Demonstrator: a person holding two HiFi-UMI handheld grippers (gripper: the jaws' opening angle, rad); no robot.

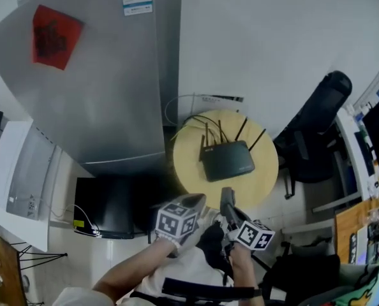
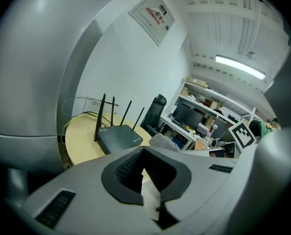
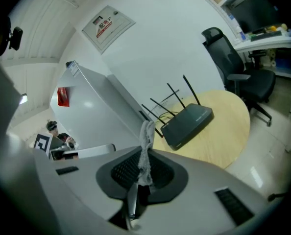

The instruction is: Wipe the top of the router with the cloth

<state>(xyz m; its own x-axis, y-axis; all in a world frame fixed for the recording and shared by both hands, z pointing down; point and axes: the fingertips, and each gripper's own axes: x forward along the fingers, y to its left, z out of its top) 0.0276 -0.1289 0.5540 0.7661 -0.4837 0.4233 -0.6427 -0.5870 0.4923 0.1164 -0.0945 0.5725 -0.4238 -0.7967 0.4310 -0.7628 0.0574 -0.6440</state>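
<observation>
A black router (image 1: 228, 160) with several upright antennas lies on a round wooden table (image 1: 186, 167). Both grippers hover at the table's near edge, short of the router. My right gripper (image 3: 144, 153) is shut on a grey-white cloth (image 3: 147, 131), which sticks up between its jaws; the router (image 3: 187, 124) lies beyond it on the table (image 3: 224, 136). My left gripper (image 2: 143, 151) has its jaws together with nothing held and faces the router (image 2: 120, 137). In the head view, the left gripper (image 1: 197, 203) and right gripper (image 1: 226, 199) sit side by side.
A tall grey fridge (image 1: 100, 75) with a red paper on it stands left of the table. A black office chair (image 1: 317, 132) is on the right, near desks with monitors. Cables (image 1: 189, 123) loop behind the router. A black box (image 1: 113, 206) sits on the floor at left.
</observation>
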